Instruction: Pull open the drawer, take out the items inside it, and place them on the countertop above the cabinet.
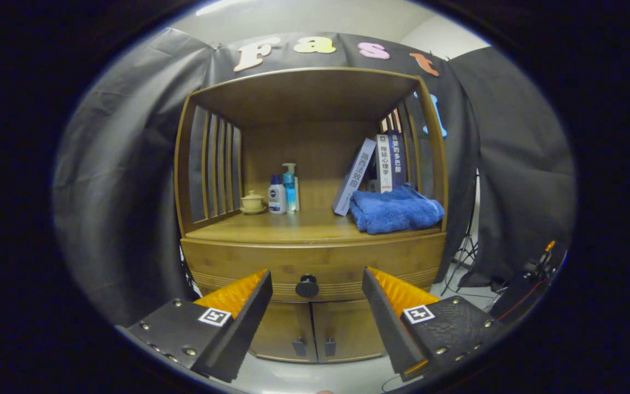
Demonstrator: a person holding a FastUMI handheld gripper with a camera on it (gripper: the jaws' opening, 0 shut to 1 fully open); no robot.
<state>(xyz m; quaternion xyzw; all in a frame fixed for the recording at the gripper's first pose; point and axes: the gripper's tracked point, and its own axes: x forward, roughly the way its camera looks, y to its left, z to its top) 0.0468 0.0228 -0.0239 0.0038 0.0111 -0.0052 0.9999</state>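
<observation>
The drawer (313, 268) is judged to be stiff and fairly heavy, because it is made of wood and runs across the whole width of the cabinet (313, 306); a steady, straight pull is probably needed, and what lies inside cannot be seen while it is closed. The best place to take hold is the knob (307, 286), which is small, round and dark, and perhaps a little slippery, so the fingers should be closed well behind its head. The drawer is seen as a wide band of light brown wood with fine grooves along its lower part, and the knob is set in its middle. It is placed directly under the countertop (293, 227) and directly above the two small doors (315, 331) of the cabinet. The gripper (316, 287) is held wide apart and nothing is clamped; the knob is found between the two fingers but beyond their tips, not yet touched. On the countertop a blue towel (394, 210), some books (372, 169), two bottles (284, 191) and a small lidded cup (252, 201) are standing, so free space is left mainly in the middle.
</observation>
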